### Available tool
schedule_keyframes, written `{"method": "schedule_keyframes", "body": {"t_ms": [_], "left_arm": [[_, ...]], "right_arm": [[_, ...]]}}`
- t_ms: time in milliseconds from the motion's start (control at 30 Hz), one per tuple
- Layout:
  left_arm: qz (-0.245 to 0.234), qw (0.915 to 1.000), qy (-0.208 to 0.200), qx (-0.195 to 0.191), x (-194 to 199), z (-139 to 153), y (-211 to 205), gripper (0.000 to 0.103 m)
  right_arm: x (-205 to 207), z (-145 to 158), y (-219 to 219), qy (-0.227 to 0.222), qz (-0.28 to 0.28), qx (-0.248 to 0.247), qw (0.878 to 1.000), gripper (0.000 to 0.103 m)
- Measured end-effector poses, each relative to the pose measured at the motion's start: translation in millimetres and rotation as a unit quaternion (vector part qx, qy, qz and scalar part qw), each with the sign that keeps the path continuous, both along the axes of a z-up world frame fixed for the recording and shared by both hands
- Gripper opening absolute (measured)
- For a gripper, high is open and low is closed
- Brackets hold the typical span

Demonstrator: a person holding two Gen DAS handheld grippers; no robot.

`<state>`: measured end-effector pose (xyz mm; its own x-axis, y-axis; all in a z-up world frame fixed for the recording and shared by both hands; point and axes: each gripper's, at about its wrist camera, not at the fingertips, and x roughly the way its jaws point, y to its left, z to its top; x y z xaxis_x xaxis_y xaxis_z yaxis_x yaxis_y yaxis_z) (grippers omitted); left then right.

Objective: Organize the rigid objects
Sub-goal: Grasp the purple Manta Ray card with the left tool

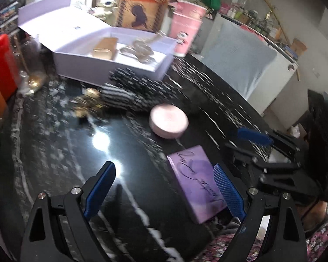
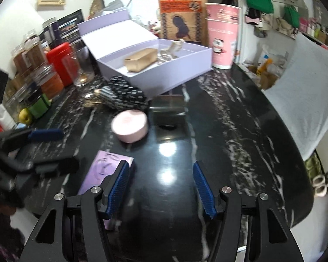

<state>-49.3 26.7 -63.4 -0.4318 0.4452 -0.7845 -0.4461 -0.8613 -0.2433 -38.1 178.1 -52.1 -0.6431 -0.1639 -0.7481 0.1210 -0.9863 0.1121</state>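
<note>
A flat purple box with handwriting lies on the black marble table near its front edge. Behind it sits a round pink tin. Further back lies a black-and-white dotted pouch, then an open lavender box holding a gold carton and shiny trinkets. My left gripper is open over bare table, its right finger overlapping the purple box. My right gripper is open with nothing between its pads, just right of that box.
Stacked pink paper cups and a brown paper bag stand behind the lavender box. Jars, a red tin and a wine glass crowd the left side. A dark glossy block sits mid-table. The table edge curves along the right.
</note>
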Motion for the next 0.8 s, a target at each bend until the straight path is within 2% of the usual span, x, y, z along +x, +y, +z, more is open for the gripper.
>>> {"method": "schedule_keyframes", "body": {"t_ms": [167,333,433,500,600,633,800], "left_arm": [[-0.020,0.9996,-0.018,0.000,4,-9,21,0.092],[-0.032,0.9985,-0.037,-0.024,4,-22,40,0.092],[-0.028,0.9982,-0.022,-0.047,6,-22,44,0.090],[-0.020,0.9973,-0.008,-0.070,8,-21,46,0.085],[-0.003,0.9969,0.008,-0.078,10,-19,41,0.066],[-0.004,0.9971,0.008,-0.075,9,-19,39,0.062],[0.001,0.9971,0.009,-0.076,6,-15,20,0.054]], "right_arm": [[-3,-3,18,-0.004,-0.023,0.003,1.000,0.060],[-7,-4,31,-0.003,-0.038,-0.009,0.999,0.060],[-12,-4,33,-0.004,-0.040,-0.019,0.999,0.060],[-15,-3,33,-0.003,-0.038,-0.020,0.999,0.060],[-21,-2,29,0.000,-0.029,-0.016,0.999,0.060],[-22,-2,27,0.002,-0.026,-0.016,1.000,0.060],[-34,4,14,0.015,0.003,-0.021,1.000,0.060]]}}
